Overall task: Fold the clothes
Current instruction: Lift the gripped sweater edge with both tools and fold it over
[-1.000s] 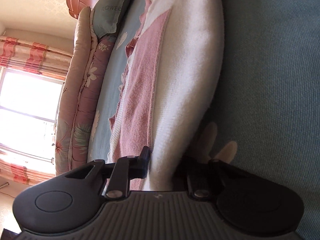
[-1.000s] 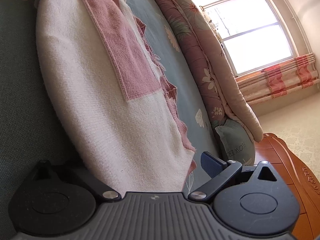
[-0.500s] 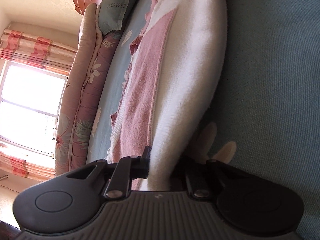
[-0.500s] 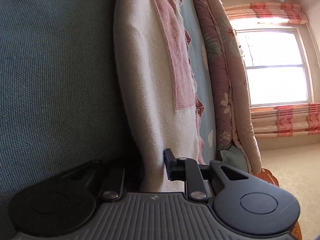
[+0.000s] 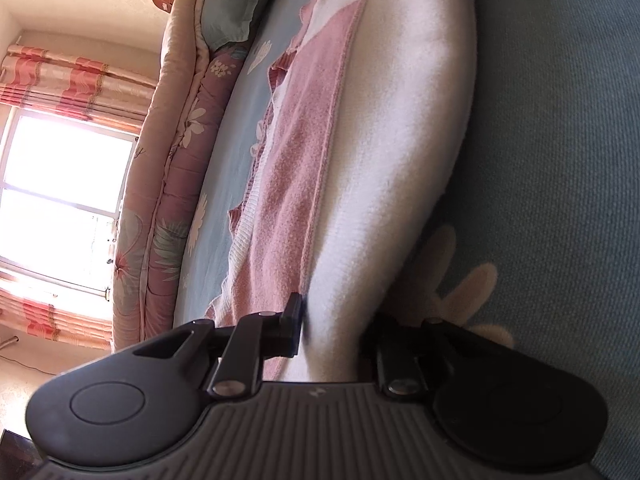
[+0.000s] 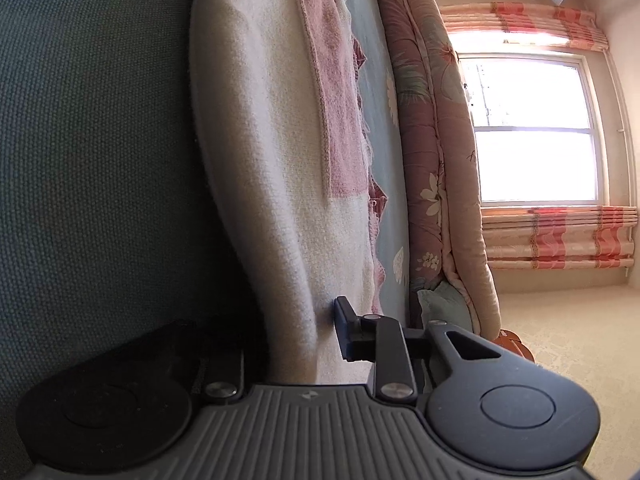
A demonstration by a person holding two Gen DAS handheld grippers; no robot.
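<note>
- Teal woven bedspread with pale flower print (image 5: 560,160) carries everything; it fills one side of each wrist view.
- Rolled pink floral quilt (image 5: 176,168) lies along the far edge of the bed, under the bright window with striped pink curtains (image 6: 532,128). A teal cushion lettered "FLOWERS" (image 5: 236,0) sits at the quilt's end, by the wooden headboard.
- Cream knit garment with a dusty-pink panel and frilled pink trim (image 5: 384,140) lies in a long band across the middle of the bed, between bedspread and quilt, near edge lifted into a soft ridge.
- Left gripper (image 5: 334,320): cream edge runs between the fingers, which look closed on it though the jaws are easing open; the far finger is in shadow.
- Right gripper (image 6: 300,320): same cream edge at the garment's other end, visible finger (image 6: 346,332) against the knit, jaws creeping wider.
- Risk, my reading: both grips are loosening on a thick, springy knit. If either hand lifts now, that end may slip out and the fold will skew.
- Second risk: uneven pull between the hands could stretch the loose weave or drag the frilled trim under.
</note>
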